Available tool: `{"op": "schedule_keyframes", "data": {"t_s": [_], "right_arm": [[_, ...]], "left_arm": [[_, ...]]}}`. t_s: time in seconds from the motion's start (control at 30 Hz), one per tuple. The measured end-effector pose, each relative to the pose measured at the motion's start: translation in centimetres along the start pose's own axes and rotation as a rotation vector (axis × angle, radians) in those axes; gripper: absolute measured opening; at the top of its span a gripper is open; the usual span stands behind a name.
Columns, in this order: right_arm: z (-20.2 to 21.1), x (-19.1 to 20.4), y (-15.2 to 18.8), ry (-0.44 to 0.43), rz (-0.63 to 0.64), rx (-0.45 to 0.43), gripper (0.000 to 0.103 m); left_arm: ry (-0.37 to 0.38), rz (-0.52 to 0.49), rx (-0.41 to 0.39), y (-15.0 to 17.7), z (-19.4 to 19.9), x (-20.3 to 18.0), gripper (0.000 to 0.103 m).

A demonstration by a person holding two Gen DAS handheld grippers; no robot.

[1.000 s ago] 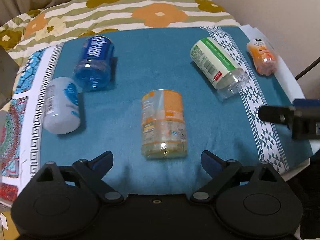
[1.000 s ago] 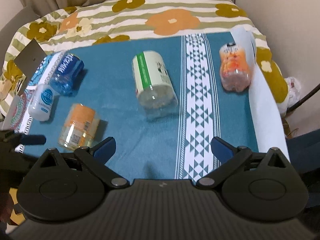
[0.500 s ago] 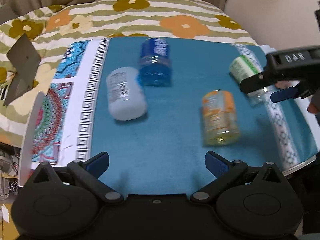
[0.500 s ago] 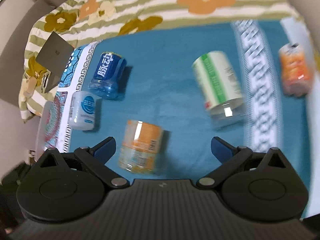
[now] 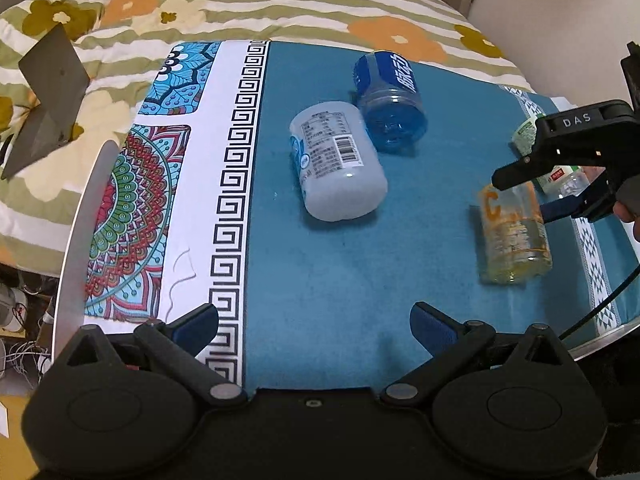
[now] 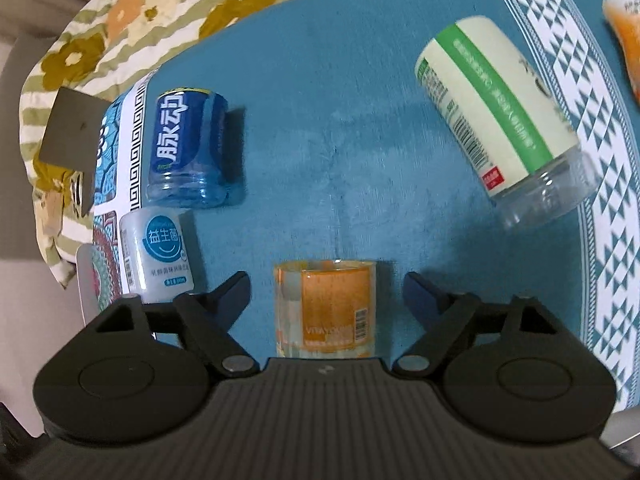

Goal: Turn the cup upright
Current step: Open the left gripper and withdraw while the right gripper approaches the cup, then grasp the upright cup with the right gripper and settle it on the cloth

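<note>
Several cut-bottle cups lie on their sides on a teal cloth. The orange-labelled clear cup (image 6: 326,308) (image 5: 514,236) lies between the open fingers of my right gripper (image 6: 326,292), which hovers over it; it also shows in the left wrist view (image 5: 560,184). The white cup (image 5: 336,160) (image 6: 158,254) and the blue cup (image 5: 390,100) (image 6: 188,148) lie side by side, ahead of my left gripper (image 5: 314,326), which is open and empty above the cloth's near edge.
A green-and-cream cup (image 6: 504,120) lies at the right, an orange bottle (image 6: 626,32) beyond it. A patterned mat (image 5: 160,184) covers the left of the board. A grey laptop (image 5: 48,96) stands on the flowered quilt (image 5: 280,0).
My right gripper has moved down and left over the orange-labelled cup, which now sits between its fingers. My left gripper has swung left, bringing the white and blue cups to the middle of its view.
</note>
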State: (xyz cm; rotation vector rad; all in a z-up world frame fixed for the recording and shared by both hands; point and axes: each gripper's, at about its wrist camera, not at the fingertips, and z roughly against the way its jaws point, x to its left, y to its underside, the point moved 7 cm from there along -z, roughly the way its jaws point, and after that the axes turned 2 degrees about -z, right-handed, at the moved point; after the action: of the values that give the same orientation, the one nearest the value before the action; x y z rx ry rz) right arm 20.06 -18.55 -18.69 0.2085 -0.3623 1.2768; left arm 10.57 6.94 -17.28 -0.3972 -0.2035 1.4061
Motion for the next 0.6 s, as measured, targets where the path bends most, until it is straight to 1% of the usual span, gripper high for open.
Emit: {"op": "schedule_keyframes", "data": {"t_s": [0.1, 0.2, 0.23, 0.47, 0.6], "right_arm": [[-0.3, -0.1, 0.1, -0.007, -0.023, 0.012, 0.089], [-0.6, -0.1, 0.2, -0.008, -0.031, 0.015, 0.079], [-0.6, 0.0, 0.3, -0.009, -0.032, 0.016, 0.075], [-0.1, 0.1, 0.5, -0.007, -0.022, -0.011, 0.072], [1.3, 0.7, 0.6, -0.021, -0.001, -0.07, 0.072]], "left_arm": [[0.011, -0.007, 0.0, -0.3, -0.2, 0.3, 0.103], [0.017, -0.013, 0.002, -0.5, -0.3, 0.4, 0.103], [0.017, -0.015, 0.003, -0.5, -0.3, 0.5, 0.103], [0.028, -0.016, 0.008, -0.6, -0.3, 0.4, 0.103], [0.03, -0.023, 0.004, -0.7, 0.0, 0.3, 0.103]]}}
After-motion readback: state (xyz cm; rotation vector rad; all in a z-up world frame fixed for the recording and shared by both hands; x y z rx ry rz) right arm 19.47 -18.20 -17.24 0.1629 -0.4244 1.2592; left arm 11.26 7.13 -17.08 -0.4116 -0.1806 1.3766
